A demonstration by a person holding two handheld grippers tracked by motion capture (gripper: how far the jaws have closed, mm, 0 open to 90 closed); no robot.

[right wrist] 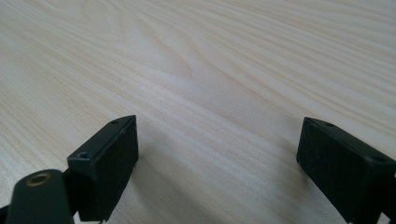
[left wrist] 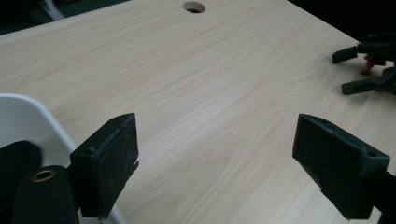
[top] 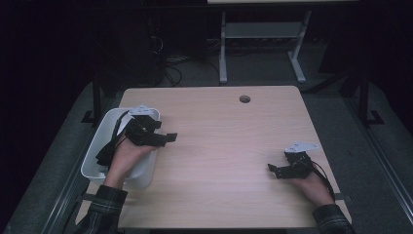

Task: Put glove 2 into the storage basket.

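A person's left gripper [top: 168,137], jaws spread and holding nothing, hangs over the rim of a white rectangular plastic tub [top: 95,156] at nine o'clock on the pale wooden table [top: 229,146], seemingly poised to work with the tub. The right gripper [top: 272,169], also spread and unladen, rests low at four o'clock, well apart, apparently parked out of the way.

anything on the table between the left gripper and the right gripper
Nothing: in the high view, bare wood runs from the left gripper over the white bin to the right gripper.
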